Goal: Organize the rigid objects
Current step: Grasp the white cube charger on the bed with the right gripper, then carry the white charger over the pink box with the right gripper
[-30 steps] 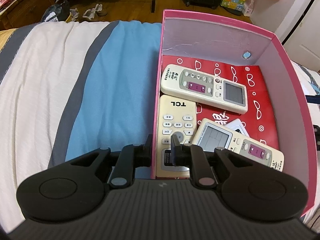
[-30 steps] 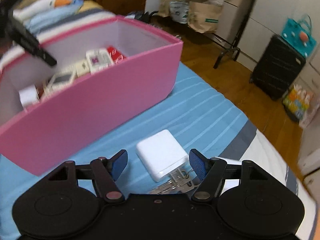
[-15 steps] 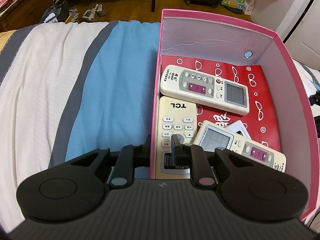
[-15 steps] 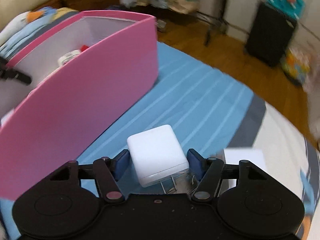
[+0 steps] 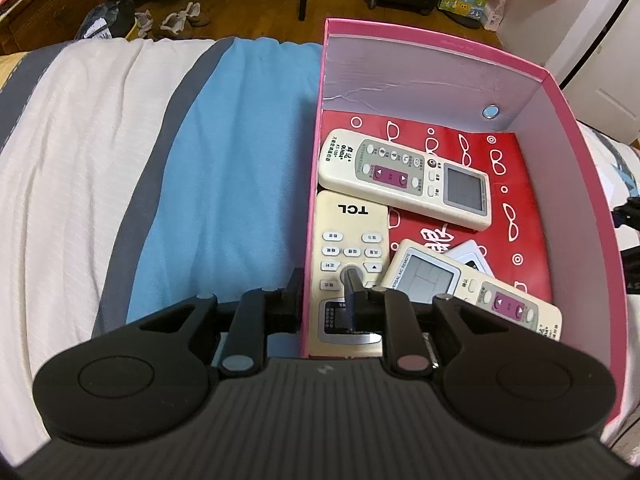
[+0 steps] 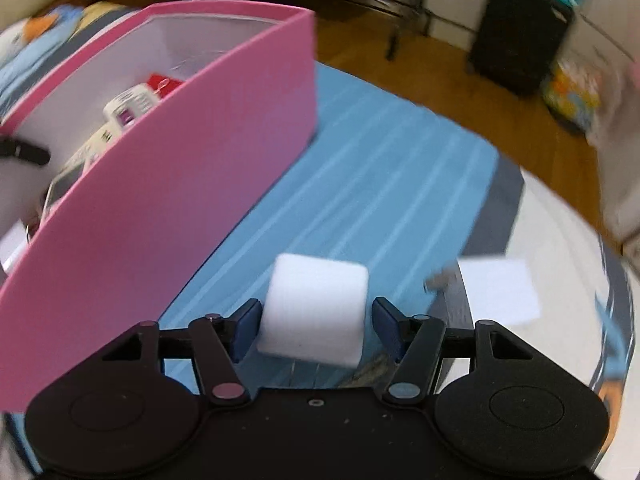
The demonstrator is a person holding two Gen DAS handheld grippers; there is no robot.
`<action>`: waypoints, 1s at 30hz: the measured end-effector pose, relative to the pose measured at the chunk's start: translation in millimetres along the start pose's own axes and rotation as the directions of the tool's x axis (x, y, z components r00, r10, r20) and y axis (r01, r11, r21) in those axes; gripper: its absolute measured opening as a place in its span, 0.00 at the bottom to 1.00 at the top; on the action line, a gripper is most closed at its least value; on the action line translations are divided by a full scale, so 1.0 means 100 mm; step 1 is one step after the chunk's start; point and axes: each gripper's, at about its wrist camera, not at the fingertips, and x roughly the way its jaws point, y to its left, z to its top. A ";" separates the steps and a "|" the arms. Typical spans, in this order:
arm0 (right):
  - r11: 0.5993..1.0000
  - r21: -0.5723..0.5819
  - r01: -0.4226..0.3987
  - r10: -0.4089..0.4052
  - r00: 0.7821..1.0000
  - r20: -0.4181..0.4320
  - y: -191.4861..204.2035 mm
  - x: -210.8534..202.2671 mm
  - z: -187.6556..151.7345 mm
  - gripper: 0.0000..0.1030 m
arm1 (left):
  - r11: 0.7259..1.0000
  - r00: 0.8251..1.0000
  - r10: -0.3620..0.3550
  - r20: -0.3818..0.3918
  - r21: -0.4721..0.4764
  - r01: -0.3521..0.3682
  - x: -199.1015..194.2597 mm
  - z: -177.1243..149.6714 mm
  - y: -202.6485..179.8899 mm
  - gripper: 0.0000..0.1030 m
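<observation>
Since the earlier frames the right gripper (image 6: pixel 316 308) has rolled and its jaws have been closing on the white charger block (image 6: pixel 316 312), which now sits squarer between them. The pink box (image 6: pixel 180 184) has slid toward the left of that view.

Right tool: the left blue pad meets the block's side. A thin sliver seems to remain at the other pad. The whole view is motion-blurred, so I cannot tell whether the pads actually press. The block's underside and prongs are only faint streaks. A dull metallic smear (image 6: pixel 370 364) below its right corner is not identifiable. The block is over the blue band of the bedspread (image 6: pixel 380 184), just outside the box's long wall. A white paper (image 6: pixel 496 292) lies further right on the bed's pale band.

Left tool: the left gripper (image 5: pixel 325 276) straddles the box's left wall near its near corner. Its jaws are narrowly apart and have just opened a little. The outer finger lies against the wall, and the inner finger stands clear of it, over the TCL remote (image 5: pixel 352 232), whose lower end is hidden behind the gripper body.

Box contents: two more remotes on a red printed sheet (image 5: pixel 520 184).
- Upper remote (image 5: pixel 404 176): slanted across the TCL remote's far end.
- Lower remote (image 5: pixel 472 292): by the near wall, partly covering a small white item (image 5: pixel 470 254).
</observation>
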 end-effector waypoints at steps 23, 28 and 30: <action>0.996 0.089 -0.009 -0.003 0.989 0.145 0.00 -0.16 -0.20 0.59 | 0.999 0.999 0.037 0.030 -0.011 -0.037 0.00 -0.03 0.02 0.08; 0.991 0.123 -0.054 0.024 0.972 0.232 0.02 -0.43 -0.20 0.59 | 0.999 0.998 0.041 0.041 -0.028 -0.039 -0.02 -0.03 0.04 0.03; 0.994 0.099 -0.047 0.019 0.964 0.265 0.07 -0.57 -0.18 0.59 | 0.999 0.998 0.037 0.043 -0.038 -0.036 -0.02 -0.03 0.05 0.03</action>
